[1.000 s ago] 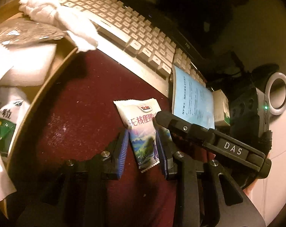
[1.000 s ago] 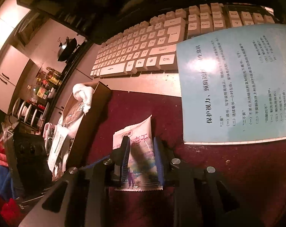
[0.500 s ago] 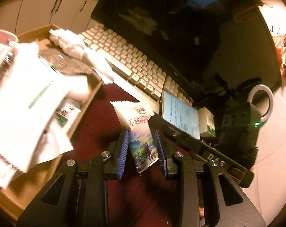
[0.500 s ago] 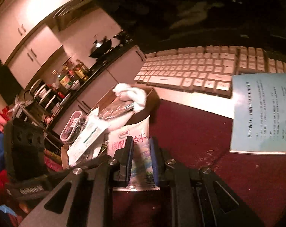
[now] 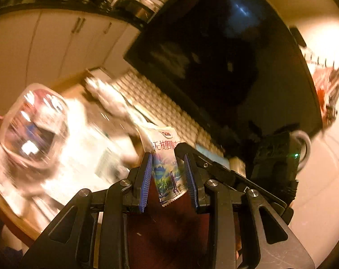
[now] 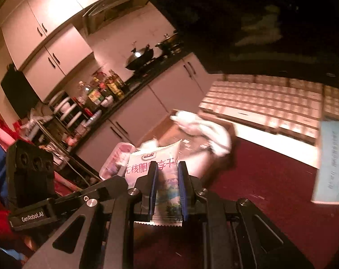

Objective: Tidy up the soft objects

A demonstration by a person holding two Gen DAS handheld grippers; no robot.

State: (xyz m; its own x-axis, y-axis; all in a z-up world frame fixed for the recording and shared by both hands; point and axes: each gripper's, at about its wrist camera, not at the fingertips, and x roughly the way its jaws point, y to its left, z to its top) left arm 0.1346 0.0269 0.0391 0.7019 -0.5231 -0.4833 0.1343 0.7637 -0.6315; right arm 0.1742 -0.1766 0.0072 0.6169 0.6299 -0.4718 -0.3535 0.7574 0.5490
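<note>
Fingers of both grippers close on one packet: the right gripper [image 6: 167, 192] clamps its lower half between blue pads, and the left gripper [image 5: 168, 179] appears to pinch the same packet [image 5: 167, 168] from the other side, though its pads look a little wider apart, so that hold may be looser. The packet hangs off the red mat [image 6: 270, 190], just short of the box [image 6: 160, 134]. With two grips on one thin wrapper, any mismatch in pull could tear the crimped edge or tug it free of one side. Beyond the packet, the box is already crowded, a white cloth [image 6: 205, 127] draped over its rim, so a drop there could slide off. Behind the box, the keyboard [image 6: 270, 98] sits close; a wide swing could clip it.
</note>
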